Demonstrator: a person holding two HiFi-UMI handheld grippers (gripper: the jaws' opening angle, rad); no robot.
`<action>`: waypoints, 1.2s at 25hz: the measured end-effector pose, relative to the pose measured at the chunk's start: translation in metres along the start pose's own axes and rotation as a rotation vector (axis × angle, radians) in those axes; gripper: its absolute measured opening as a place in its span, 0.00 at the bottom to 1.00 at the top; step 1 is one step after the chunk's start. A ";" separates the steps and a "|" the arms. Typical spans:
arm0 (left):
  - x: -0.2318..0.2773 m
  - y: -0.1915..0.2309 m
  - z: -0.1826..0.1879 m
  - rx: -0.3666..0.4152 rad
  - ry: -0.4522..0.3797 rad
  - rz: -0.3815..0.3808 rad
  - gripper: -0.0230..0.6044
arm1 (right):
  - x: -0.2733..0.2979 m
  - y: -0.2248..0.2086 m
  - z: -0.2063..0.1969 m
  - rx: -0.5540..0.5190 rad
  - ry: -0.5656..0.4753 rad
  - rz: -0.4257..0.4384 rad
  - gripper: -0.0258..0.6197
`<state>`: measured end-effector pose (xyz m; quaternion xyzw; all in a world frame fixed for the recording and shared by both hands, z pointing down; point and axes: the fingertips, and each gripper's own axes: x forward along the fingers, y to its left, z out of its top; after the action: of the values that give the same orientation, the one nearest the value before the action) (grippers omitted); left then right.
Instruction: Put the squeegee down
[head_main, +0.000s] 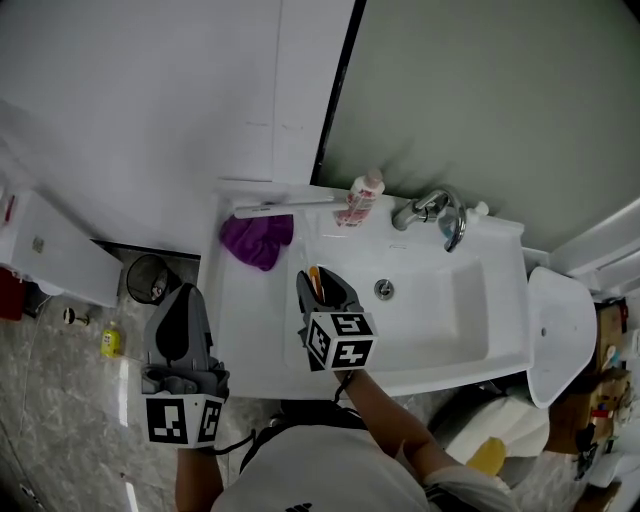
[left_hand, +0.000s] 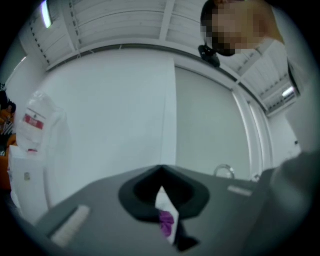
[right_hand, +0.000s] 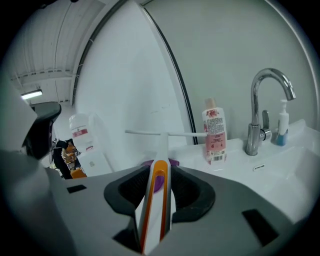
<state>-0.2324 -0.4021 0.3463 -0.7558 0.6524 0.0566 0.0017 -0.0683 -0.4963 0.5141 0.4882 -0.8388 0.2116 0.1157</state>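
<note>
My right gripper (head_main: 316, 278) (right_hand: 160, 172) is shut on the squeegee (right_hand: 161, 150), a white tool whose orange-striped handle (head_main: 315, 284) lies between the jaws. Its white T-shaped blade (right_hand: 165, 133) (head_main: 285, 207) points at the back left of the white sink (head_main: 450, 330), over a purple cloth (head_main: 256, 238) (right_hand: 173, 162). Whether the blade touches the sink's ledge I cannot tell. My left gripper (head_main: 184, 300) (left_hand: 161, 172) hangs beside the sink's left edge, above the floor. Its jaws meet at the tips with nothing held; the purple cloth (left_hand: 166, 221) shows through a slit behind them.
A pink-labelled bottle (head_main: 362, 197) (right_hand: 214, 132) and a chrome faucet (head_main: 435, 212) (right_hand: 262, 107) stand on the sink's back ledge, with a small pump bottle (right_hand: 283, 122) behind the faucet. A black bin (head_main: 152, 277) and a yellow bottle (head_main: 111, 341) sit on the floor at left; a toilet (head_main: 560, 330) is at right.
</note>
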 end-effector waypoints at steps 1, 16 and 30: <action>-0.001 0.002 -0.001 0.000 0.003 0.007 0.05 | 0.005 0.000 -0.002 0.006 0.011 0.000 0.24; -0.018 0.030 -0.004 0.020 0.037 0.126 0.05 | 0.068 -0.006 -0.046 0.110 0.200 -0.030 0.24; -0.036 0.044 -0.004 0.030 0.060 0.199 0.05 | 0.098 0.010 -0.056 0.205 0.252 0.010 0.25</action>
<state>-0.2808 -0.3735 0.3568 -0.6883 0.7249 0.0241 -0.0119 -0.1259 -0.5413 0.6002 0.4628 -0.7941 0.3563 0.1684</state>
